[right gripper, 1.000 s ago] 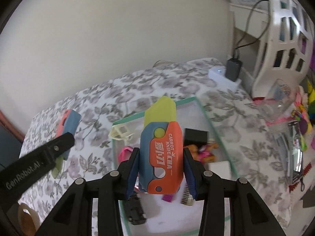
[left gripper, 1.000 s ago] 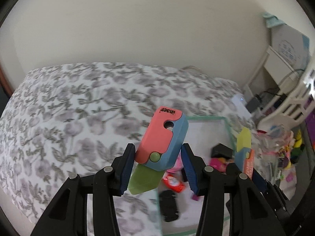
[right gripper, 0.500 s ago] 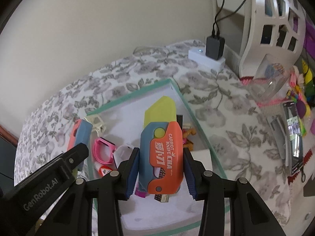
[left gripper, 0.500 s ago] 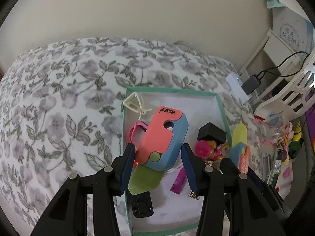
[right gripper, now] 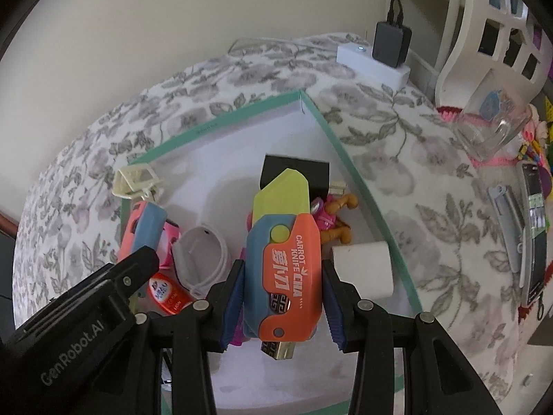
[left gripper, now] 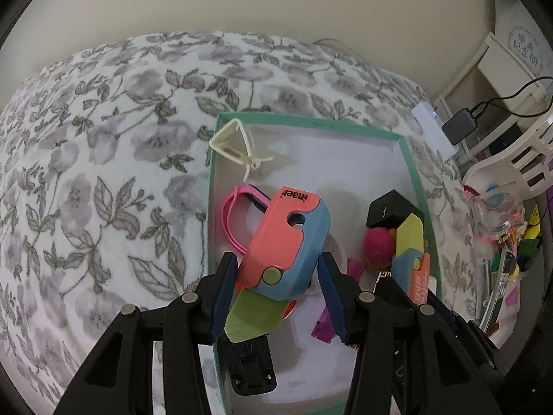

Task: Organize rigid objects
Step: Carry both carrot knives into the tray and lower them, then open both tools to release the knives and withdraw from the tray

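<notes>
The left gripper point(left gripper: 276, 297) is clamped on a pink and blue toy knife point(left gripper: 287, 242), its green blade pointing back toward the camera, and it hangs above the near left part of a green-rimmed box point(left gripper: 311, 122). The right gripper point(right gripper: 281, 306) grips a second toy knife point(right gripper: 283, 266), orange and blue with a yellow blade pointing away, and hangs above the middle of the same box. The box is shallow with a white floor and lies on a flowered cloth point(left gripper: 103, 173). Inside it, against the far left corner, a cream clip point(left gripper: 238, 145) leans on the rim. A pink band point(left gripper: 238, 221) lies by the left wall, and just right of it a white band point(right gripper: 204, 259). A small red and white packet point(right gripper: 167, 292) sits nearer the front by the left wall, and a black clip point(left gripper: 250, 368) lies at the front. A black block point(right gripper: 295, 173) rests toward the far right side, with a pink and orange toy figure point(right gripper: 333, 214) beside it by the right wall. A white roll point(right gripper: 363, 269) lies against the right wall nearer the front. Outside the box, past its far right corner, a white power strip point(right gripper: 373, 60) holds a black plug point(right gripper: 392, 43). To the right of the box stands a clear cup point(right gripper: 494, 128).
</notes>
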The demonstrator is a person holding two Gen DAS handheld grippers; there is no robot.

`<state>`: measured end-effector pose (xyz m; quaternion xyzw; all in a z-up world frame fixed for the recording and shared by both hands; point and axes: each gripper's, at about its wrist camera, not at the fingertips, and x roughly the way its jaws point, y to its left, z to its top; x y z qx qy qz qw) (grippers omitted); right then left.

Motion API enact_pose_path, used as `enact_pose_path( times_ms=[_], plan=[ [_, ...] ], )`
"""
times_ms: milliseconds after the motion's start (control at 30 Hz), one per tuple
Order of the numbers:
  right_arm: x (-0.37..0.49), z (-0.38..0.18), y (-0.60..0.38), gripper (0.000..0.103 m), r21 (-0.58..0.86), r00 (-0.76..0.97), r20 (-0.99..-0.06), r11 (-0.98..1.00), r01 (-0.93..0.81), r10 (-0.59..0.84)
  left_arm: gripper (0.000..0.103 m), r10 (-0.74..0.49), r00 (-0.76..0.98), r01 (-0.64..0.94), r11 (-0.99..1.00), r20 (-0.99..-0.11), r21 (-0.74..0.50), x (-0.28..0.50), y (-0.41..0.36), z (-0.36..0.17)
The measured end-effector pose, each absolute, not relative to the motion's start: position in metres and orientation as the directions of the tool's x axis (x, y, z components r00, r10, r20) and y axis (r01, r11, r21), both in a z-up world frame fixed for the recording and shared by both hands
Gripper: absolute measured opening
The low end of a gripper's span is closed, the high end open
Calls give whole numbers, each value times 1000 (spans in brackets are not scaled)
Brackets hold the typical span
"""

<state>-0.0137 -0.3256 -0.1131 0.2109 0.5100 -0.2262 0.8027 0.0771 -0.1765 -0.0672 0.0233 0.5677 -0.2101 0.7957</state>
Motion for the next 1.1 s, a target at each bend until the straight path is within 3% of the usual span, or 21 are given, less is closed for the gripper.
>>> enact_pose_path(
  times_ms=[367,500,567,633,767,833,867,1100],
  plan=[
    [-13,-118,-322,45,105,365,-921,816,569,-136,51,-299,263,359,913,-918,-195,76,-173,-71],
    [-15,-118,-322,45,104,360,-923,813,573,-136,61,-307,273,371,908,-912,-195,71,-171,-64],
    [-18,-116,-320,49,99,365,-920,815,571,-144,62,-306,287,372,909,-908,-188,68,-167,-59],
    [-20,-113,-318,62,100,376,-915,819,564,-147,63,-298,305,368,913,-905,-177,66,-163,-55],
    [-28,-110,-312,64,85,378,-912,826,558,-161,65,-249,352,345,931,-902,-122,60,-151,-47],
    [-31,-110,-311,64,86,379,-911,827,555,-159,83,-222,369,332,938,-903,-96,58,-145,-44],
    [-34,-110,-310,64,86,382,-911,829,552,-159,86,-205,377,324,943,-903,-79,57,-141,-44],
    [-45,-108,-302,72,89,394,-906,838,538,-157,87,-127,418,291,957,-900,0,45,-117,-41]
  ],
)
